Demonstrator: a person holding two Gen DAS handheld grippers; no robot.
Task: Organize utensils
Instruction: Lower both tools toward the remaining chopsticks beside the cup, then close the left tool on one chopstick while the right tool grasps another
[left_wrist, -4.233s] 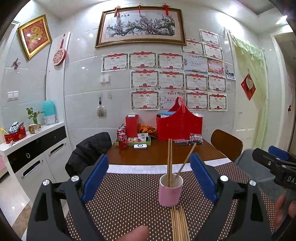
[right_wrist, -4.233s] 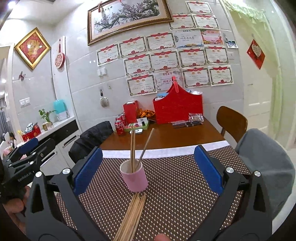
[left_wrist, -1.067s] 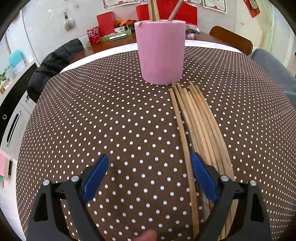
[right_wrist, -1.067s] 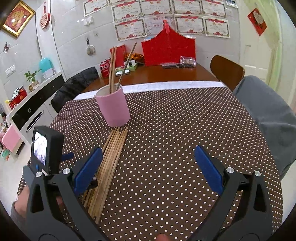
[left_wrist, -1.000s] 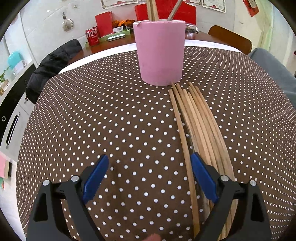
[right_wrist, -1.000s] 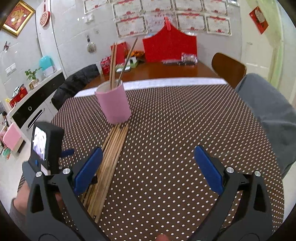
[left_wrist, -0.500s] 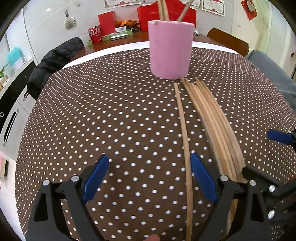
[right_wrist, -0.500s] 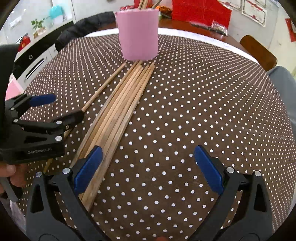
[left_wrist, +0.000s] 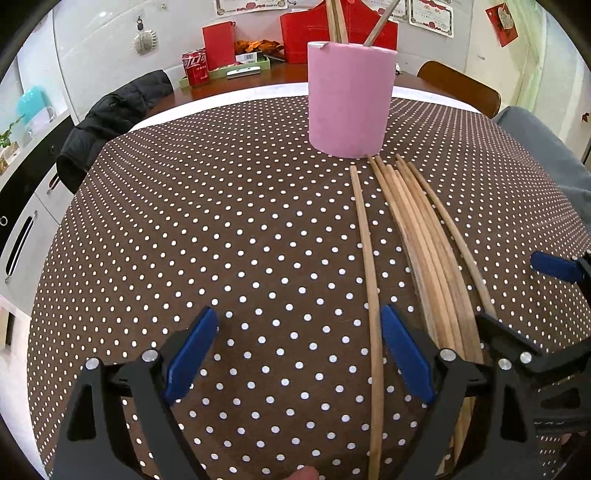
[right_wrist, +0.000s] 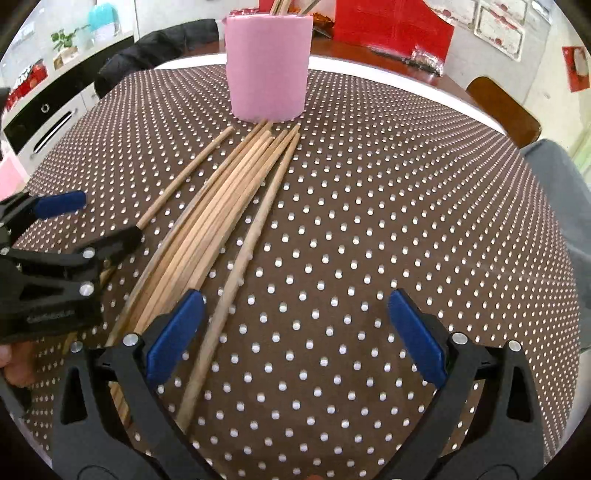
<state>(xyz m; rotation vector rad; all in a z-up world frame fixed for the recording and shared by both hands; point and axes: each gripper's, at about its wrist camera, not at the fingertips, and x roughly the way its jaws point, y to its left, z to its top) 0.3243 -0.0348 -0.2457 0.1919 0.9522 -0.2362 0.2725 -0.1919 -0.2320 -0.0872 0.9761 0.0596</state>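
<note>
Both our grippers gape wide, holding nothing — each probably straddles a stray chopstick. The bundle points at twelve o'clock toward the pink cup; we close squarely, low.

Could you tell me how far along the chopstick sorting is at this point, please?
Done: a few chopsticks stand in the pink cup. In hand: nothing; the left gripper and right gripper are both open, low over the dotted tablecloth, each straddling a stray chopstick beside the bundle. Left: the whole bundle and both strays lie on the cloth, so most of the job remains.
</note>
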